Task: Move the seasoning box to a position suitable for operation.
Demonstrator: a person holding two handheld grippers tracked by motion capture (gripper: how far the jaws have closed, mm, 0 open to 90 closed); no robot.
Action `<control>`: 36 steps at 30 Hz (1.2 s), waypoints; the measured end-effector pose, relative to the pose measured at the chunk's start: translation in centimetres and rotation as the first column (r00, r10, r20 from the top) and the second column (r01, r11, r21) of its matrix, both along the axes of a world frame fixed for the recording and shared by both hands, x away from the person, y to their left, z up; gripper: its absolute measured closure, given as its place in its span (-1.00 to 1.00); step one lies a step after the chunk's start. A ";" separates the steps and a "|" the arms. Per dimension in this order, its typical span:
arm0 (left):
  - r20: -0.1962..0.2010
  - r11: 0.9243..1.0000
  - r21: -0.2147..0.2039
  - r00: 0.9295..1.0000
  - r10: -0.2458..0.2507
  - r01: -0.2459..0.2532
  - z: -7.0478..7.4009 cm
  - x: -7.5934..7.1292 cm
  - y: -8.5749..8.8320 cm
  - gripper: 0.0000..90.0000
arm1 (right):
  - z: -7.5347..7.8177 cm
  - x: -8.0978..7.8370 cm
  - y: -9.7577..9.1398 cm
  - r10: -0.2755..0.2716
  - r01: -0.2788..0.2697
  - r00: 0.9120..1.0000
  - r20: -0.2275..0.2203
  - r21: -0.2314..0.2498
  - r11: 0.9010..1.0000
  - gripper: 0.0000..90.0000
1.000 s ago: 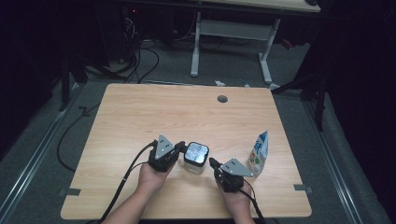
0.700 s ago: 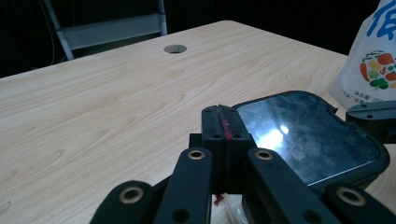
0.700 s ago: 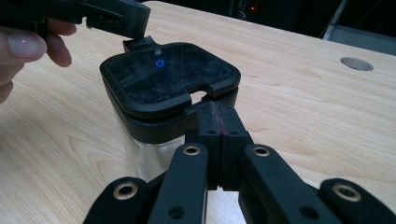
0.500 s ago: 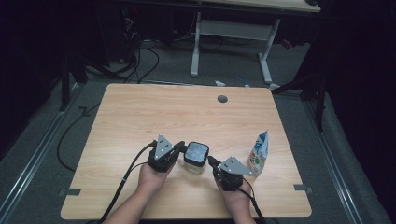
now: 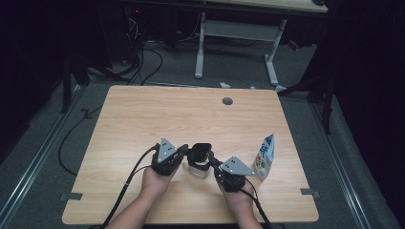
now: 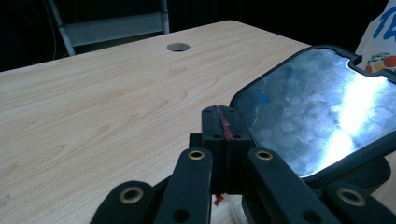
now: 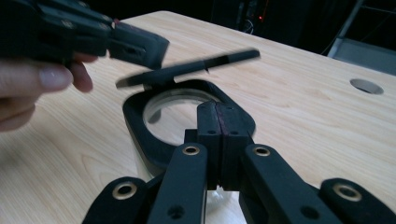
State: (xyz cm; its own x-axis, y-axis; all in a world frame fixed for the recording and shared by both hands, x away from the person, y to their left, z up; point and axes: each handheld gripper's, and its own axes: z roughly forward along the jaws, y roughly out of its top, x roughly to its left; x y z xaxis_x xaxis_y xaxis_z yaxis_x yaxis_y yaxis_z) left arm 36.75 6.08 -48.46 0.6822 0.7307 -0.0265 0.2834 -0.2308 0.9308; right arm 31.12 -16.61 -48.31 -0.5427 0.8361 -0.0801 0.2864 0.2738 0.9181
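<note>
Two closed hand-held grippers: left (image 5: 187, 153) tilts lid (image 5: 201, 150) above upright container (image 5: 197, 167); right (image 5: 213, 162) beside.

A light wooden table (image 5: 143, 124) with a round cable hole (image 5: 227, 101) near its far edge stands on grey carpet. A clear jar (image 5: 197, 167) with a black collar sits on it near the front, and a white-and-blue carton (image 5: 263, 157) stands upright to the jar's right, near the table's right edge
</note>
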 end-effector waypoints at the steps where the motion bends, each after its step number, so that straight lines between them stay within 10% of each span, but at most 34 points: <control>1: 0.001 1.000 0.000 1.000 -0.001 0.001 0.0 0.0 0.0 1.00 | 0.1 0.1 0.1 0.004 -0.004 1.000 0.001 0.005 1.000 0.99; 14: -0.024 1.000 -0.022 1.000 0.015 -0.015 0.2 0.0 1.1 1.00 | 1.4 0.6 1.3 0.033 -0.033 0.999 0.009 0.028 0.999 0.99; 25: -0.059 0.996 0.071 0.996 0.065 -0.061 -1.4 -2.0 8.3 0.70 | 2.0 0.9 1.6 0.039 -0.039 0.999 0.007 0.034 0.999 0.99; 36: -0.031 0.989 0.080 0.992 0.124 -0.121 -2.8 -4.3 13.0 0.45 | 2.4 1.3 2.4 0.042 -0.043 0.999 0.008 0.056 0.998 0.99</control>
State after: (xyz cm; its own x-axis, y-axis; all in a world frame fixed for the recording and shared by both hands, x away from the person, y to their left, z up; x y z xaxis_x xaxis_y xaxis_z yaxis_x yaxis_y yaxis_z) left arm 32.45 19.11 -51.24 0.5872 0.8094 0.0106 0.3467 -0.2633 0.9003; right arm 32.43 -14.16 -45.87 -0.5774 0.8156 -0.0376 0.2689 0.2335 0.9345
